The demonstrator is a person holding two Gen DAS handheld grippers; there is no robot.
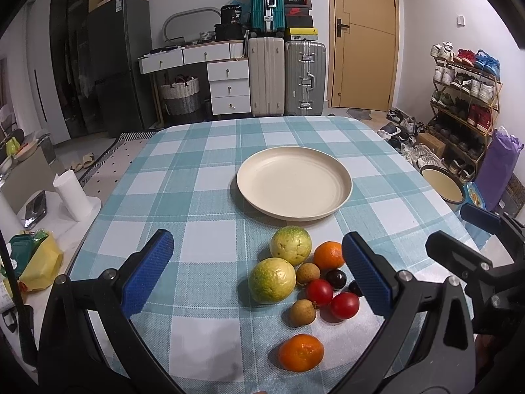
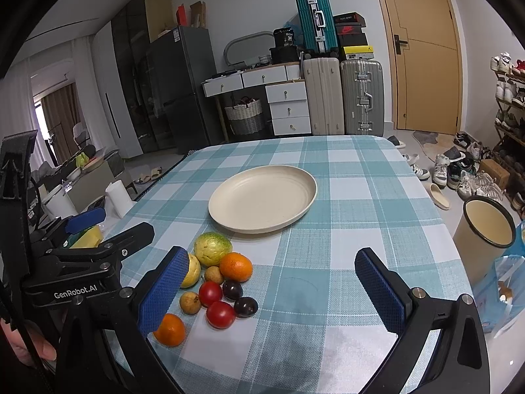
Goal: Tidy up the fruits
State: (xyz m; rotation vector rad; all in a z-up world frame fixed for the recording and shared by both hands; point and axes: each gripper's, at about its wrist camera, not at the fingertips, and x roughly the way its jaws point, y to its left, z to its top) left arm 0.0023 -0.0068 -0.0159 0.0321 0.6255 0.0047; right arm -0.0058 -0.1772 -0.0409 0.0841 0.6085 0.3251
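A cream plate sits bare in the middle of the checked table. In front of it lies a cluster of fruit: two yellow-green guavas, two oranges, two red tomatoes, two brown longans and two dark plums. My left gripper is open above the near table, its right finger just right of the cluster. My right gripper is open too, its left finger partly hiding one guava.
The table wears a teal and white checked cloth. A cream bin stands off its right edge, with a shoe rack and loose shoes behind. A white paper roll and yellow bag sit at the left. Suitcases line the far wall.
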